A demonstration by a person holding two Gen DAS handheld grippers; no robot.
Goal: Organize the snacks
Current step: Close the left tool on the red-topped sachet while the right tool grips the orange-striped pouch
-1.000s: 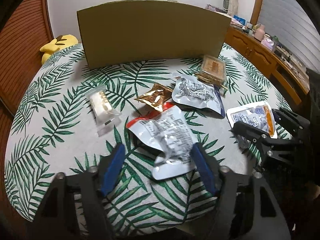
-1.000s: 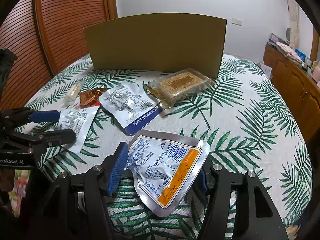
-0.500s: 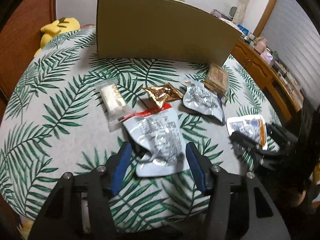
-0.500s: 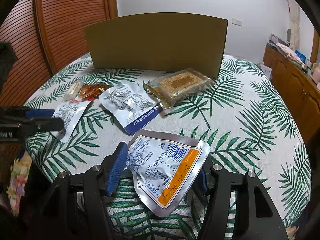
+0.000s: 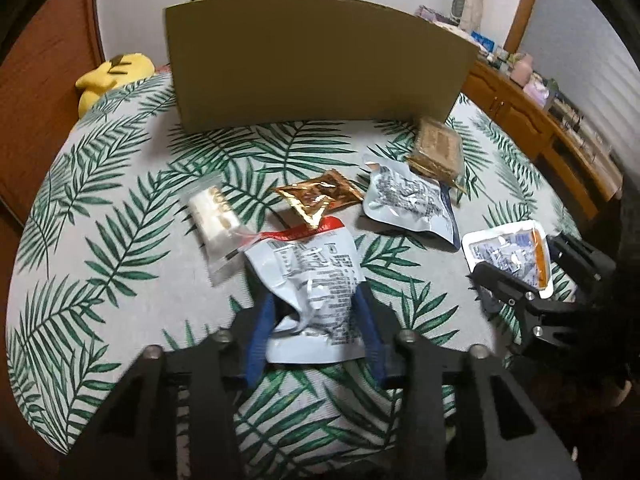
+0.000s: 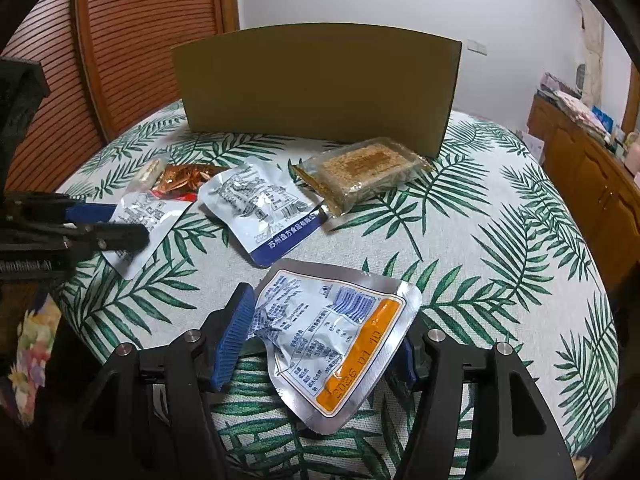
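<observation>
Leaf-print table (image 5: 120,216), cardboard box (image 5: 316,60) behind, left tool (image 5: 316,312) closing on red-edged pouch (image 5: 312,276) — right tool (image 6: 320,344) pinching orange-striped pouch (image 6: 340,340)

The right claw (image 6: 320,344) has its right pad hidden behind the orange-striped foil pouch (image 6: 340,344) between its fingers. Beyond the left claw (image 5: 316,320), the cardboard box (image 5: 316,64) hides whatever it contains. The red-edged pouch's (image 5: 316,276) print is too blurred to read.
</observation>
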